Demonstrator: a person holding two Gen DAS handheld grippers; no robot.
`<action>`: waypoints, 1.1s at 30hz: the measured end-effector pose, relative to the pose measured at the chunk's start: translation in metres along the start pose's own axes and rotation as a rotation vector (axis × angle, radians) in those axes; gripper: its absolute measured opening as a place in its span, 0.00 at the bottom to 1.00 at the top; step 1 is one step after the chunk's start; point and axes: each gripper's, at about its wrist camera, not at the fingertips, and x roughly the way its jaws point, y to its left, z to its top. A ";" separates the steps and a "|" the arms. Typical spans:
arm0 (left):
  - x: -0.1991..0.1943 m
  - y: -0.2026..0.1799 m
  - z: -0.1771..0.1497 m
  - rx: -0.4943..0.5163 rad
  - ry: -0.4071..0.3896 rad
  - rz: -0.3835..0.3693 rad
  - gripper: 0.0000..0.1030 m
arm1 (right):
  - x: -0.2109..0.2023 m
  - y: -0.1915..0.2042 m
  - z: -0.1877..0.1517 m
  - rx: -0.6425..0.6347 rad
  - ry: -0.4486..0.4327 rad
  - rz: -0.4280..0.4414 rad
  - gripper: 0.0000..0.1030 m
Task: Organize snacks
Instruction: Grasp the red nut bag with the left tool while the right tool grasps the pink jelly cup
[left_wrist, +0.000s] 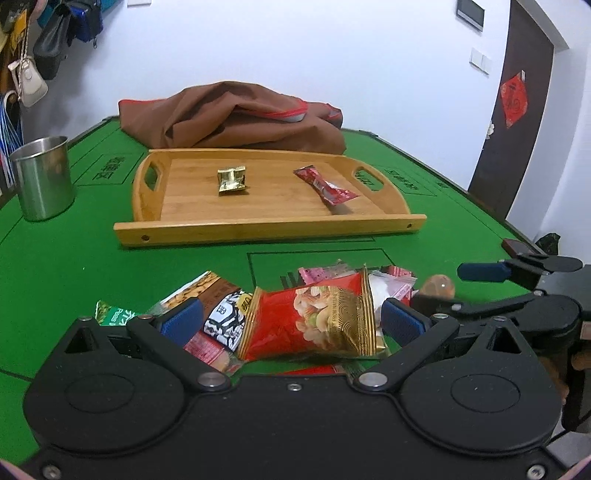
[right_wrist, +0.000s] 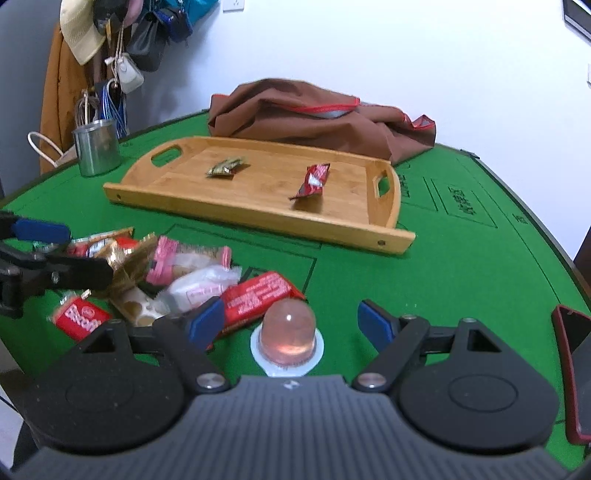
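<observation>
My right gripper (right_wrist: 290, 323) stands wide open with nothing held; the jelly cup (right_wrist: 287, 336) sits between its blue pads, touching neither, right under the gripper's nose. The risk I judge here: the cup is a smooth, rounded dome on a thin flat rim, so if I close high on the dome it could squirt out forward; close too low and a pad may catch the rim and tip it. The red bar (right_wrist: 258, 297) lies just left of the cup, touching my left pad, and could be dragged along. My left gripper (left_wrist: 291, 319) is open too, straddling a red nut packet (left_wrist: 314, 319) in the snack pile; the crinkly foil may slide or bring neighbours with it. The cup looks pink, translucent, glossy, upright on the green tabletop (right_wrist: 443, 266). The wooden tray (right_wrist: 258, 206) lies well ahead of both grippers, already holding a gold wrapper (right_wrist: 225, 167) and a red wrapper (right_wrist: 314, 181).
</observation>
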 end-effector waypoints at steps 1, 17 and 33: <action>0.001 -0.001 0.000 0.004 0.001 0.006 1.00 | 0.000 0.001 -0.001 0.000 0.001 0.001 0.85; 0.024 0.002 -0.004 -0.019 0.052 -0.038 0.85 | -0.001 0.000 -0.010 0.031 -0.029 0.022 0.79; 0.027 0.013 -0.001 -0.085 0.107 -0.086 0.81 | 0.001 -0.002 -0.011 0.052 -0.029 0.041 0.77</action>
